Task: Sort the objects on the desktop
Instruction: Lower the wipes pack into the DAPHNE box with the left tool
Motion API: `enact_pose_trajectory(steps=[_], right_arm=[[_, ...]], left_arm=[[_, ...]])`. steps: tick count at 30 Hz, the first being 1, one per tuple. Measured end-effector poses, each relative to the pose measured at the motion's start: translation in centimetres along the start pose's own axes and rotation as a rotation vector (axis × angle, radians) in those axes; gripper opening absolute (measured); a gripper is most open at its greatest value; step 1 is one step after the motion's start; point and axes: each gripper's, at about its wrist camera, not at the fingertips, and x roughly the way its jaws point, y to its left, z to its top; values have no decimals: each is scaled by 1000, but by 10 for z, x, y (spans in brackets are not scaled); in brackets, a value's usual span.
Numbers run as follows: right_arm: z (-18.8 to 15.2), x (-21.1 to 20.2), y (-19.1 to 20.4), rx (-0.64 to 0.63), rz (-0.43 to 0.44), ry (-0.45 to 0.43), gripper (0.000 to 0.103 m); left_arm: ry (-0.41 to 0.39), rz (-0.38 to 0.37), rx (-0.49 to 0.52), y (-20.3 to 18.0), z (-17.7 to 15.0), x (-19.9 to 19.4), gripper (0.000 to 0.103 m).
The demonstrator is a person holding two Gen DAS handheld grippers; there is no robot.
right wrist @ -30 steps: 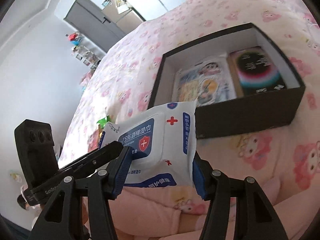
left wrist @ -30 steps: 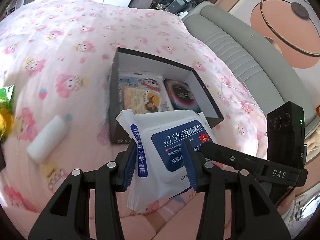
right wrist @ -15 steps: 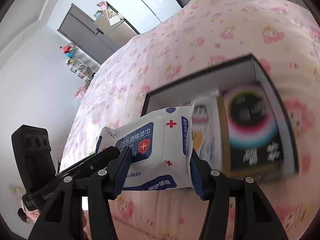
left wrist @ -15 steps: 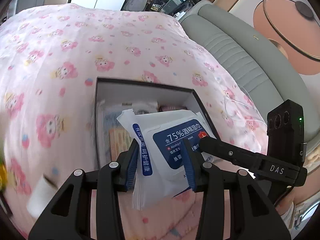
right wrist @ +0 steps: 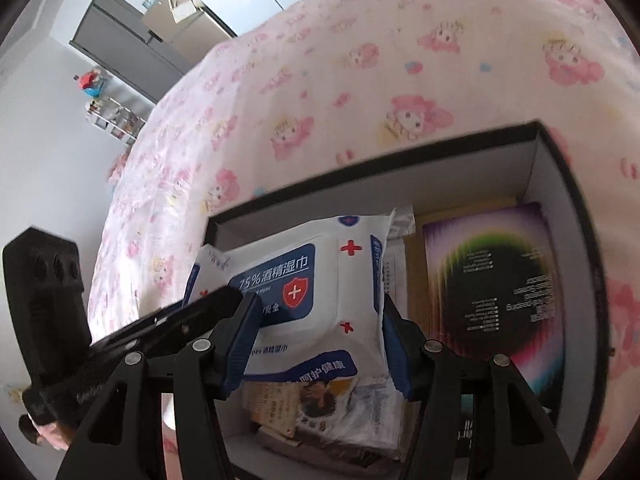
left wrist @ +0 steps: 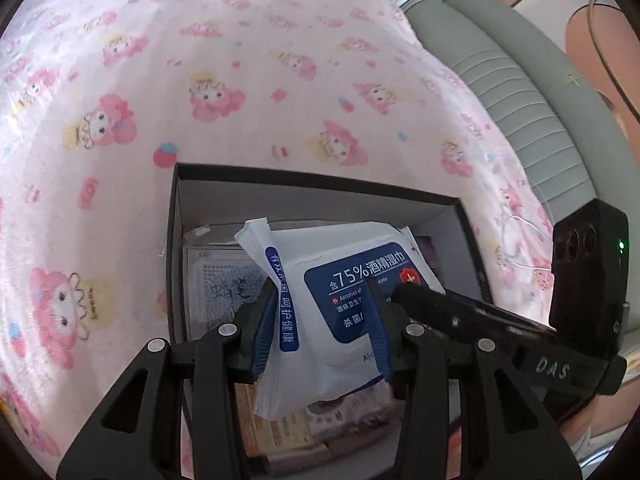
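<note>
Wipes pack (left wrist: 340, 292) clamped in both grippers (left wrist: 322, 332) (right wrist: 320, 344) over the box (right wrist: 536, 168); uneven release could snag it on the rim.

Bright, even daylight, with soft shadow inside the box (left wrist: 312, 204). Fisheye bending and dark vignetting ring both views. The bedspread (right wrist: 400, 80) and box contents look motion-smeared.

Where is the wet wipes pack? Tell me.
The wet wipes pack hangs over the open black box, held between the left claw and the right claw, above the packets inside.
</note>
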Motion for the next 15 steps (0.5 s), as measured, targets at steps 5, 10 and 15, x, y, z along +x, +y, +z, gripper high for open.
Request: enact_pose_trajectory(steps=[5, 10, 15], right_arm=[[1, 13, -10, 9, 10, 2, 54], [6, 15, -19, 60, 11, 21, 54], [7, 7, -26, 64, -13, -11, 54]], left_arm=[[-3, 24, 15, 4, -2, 9, 42], [17, 65, 30, 7, 6, 16, 48], [9, 164, 50, 8, 11, 8, 49]])
